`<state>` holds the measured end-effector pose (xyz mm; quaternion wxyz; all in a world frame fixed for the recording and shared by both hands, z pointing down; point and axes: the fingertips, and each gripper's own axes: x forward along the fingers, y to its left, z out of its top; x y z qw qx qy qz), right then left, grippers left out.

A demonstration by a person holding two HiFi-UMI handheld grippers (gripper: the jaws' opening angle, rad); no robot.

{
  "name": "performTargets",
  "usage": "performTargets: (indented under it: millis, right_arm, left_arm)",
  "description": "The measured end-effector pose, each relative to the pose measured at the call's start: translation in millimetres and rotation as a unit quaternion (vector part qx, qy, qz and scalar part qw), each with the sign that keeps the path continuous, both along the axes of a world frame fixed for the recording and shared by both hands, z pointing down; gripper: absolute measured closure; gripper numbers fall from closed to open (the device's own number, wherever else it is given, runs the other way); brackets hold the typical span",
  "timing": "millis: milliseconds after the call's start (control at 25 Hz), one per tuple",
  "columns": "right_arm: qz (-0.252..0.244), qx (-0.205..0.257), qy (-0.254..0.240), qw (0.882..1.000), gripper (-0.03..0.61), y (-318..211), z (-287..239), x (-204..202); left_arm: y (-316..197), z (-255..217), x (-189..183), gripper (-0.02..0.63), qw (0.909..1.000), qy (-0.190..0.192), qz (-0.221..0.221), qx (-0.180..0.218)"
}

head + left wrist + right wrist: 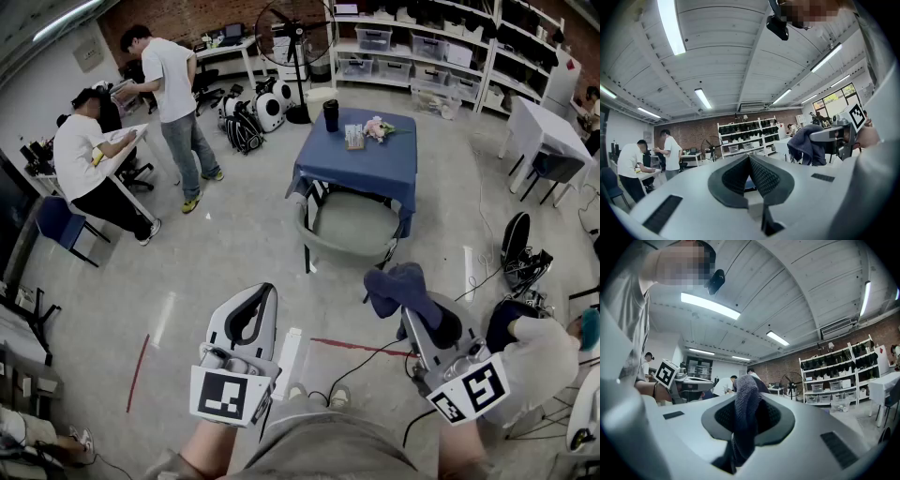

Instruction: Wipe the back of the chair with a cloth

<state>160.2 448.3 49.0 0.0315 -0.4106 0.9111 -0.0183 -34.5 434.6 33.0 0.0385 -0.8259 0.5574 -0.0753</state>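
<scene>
Finding one: your right gripper (424,317) is clamped on a single dark blue cloth (398,286), pinched by one fold with the rest hanging loose over the jaws; dragged hard along an edge, that fold could pull free and the cloth would drop.

Finding two: your left gripper (262,298) has its jaws fully together with nothing between them; it steadies nothing.

Finding three: the chair (349,228) stands well apart from you at twelve o'clock, seat tucked under the blue table (375,169), back toward you; a firm wipe may shove it into the table and upset the black cup (331,114) standing at the table's eleven o'clock corner.

Finding four: a black cable (361,356) crosses the floor between you and the chair, at one o'clock; your foot could snag it on the approach.

Count: one cloth; one chair to wipe; two grippers; one table; one cup; one cable in your path; two people at ten o'clock, one standing, one seated; one more person at four o'clock.
</scene>
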Motion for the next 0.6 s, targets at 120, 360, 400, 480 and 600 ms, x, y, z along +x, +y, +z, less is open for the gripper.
performTargets:
  millis: [120, 360, 400, 480, 600]
  right_arm:
    - [-0.002, 0.004, -0.002, 1.000, 0.505, 3.0, -3.2, -1.2]
    - [-0.004, 0.001, -0.003, 1.000, 0.505, 1.1, -2.2, 3.0]
    - [-0.004, 0.000, -0.003, 1.000, 0.505, 0.8, -0.9, 4.3]
    - [-0.003, -0.002, -0.001, 1.000, 0.505, 0.3, 2.6, 7.0]
    - [0.000, -0.005, -0.001, 1.000, 0.505, -2.0, 4.7, 11.7]
  left_arm:
    - [2.3, -0.8, -1.8, 0.597, 1.0000, -0.007, 0.000, 0.005]
    - [1.2, -1.4, 3.0, 0.598, 0.9997, -0.015, 0.010, 0.014]
    - [2.6, -2.8, 7.0, 0.597, 0.9997, -0.005, 0.019, 0.015]
    - [5.8, -4.3, 14.0, 0.597, 0.9992, 0.011, 0.034, 0.018]
    - [4.9, -6.6, 17.7, 0.597, 0.9987, 0.014, 0.040, 0.029]
